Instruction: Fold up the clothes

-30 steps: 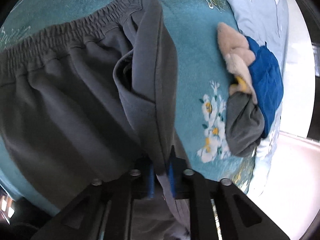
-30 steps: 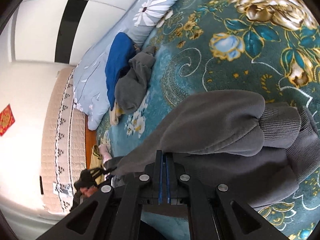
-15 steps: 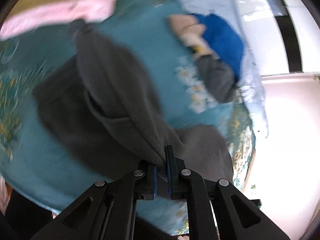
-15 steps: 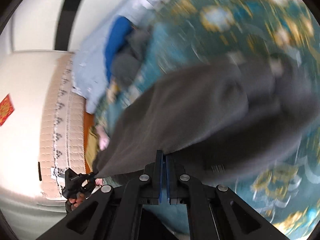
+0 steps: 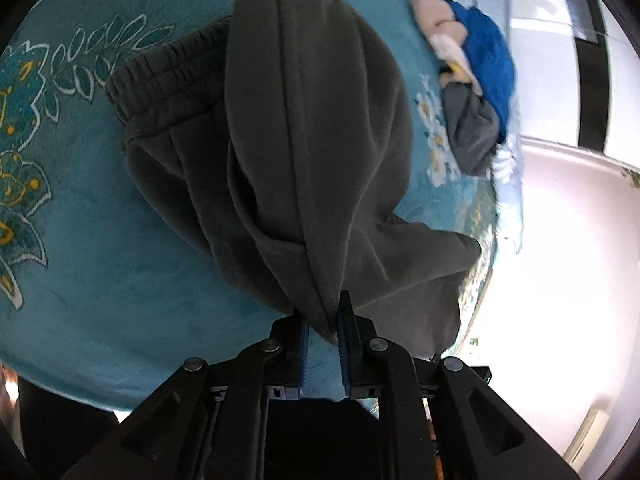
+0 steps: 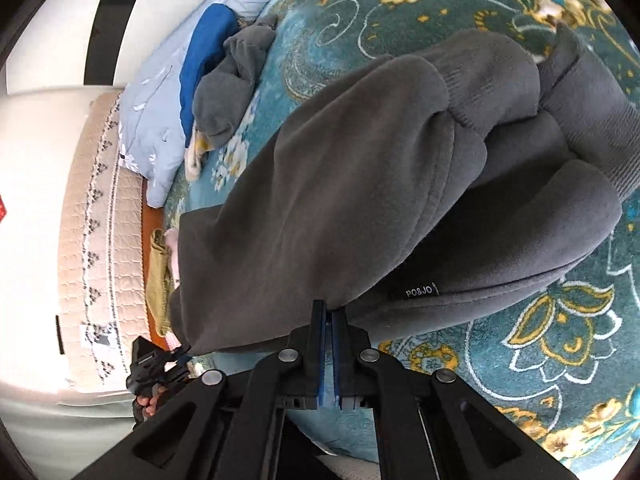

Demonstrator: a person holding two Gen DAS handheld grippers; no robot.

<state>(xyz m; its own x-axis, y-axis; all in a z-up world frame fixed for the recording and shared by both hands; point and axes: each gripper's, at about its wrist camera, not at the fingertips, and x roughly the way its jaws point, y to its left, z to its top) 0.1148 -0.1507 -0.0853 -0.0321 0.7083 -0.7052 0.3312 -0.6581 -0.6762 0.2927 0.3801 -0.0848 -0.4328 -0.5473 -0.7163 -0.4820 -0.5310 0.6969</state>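
Two grippers pinching one pair of grey sweatpants [image 5: 312, 128]: left gripper [image 5: 322, 332] clamped on a bunched fold, right gripper [image 6: 329, 320] closed thin on an edge. Garment draped ahead over the teal blanket [image 5: 100, 240]. Mid-fold, seemingly; next, laying it flat, edges aligned.

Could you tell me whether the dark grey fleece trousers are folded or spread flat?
Folded: dark grey fleece trousers lie doubled over themselves.

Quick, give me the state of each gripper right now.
Left gripper: closed on a bunched fold of the dark grey fleece sweatpants.
Right gripper: closed on an edge of the same sweatpants.
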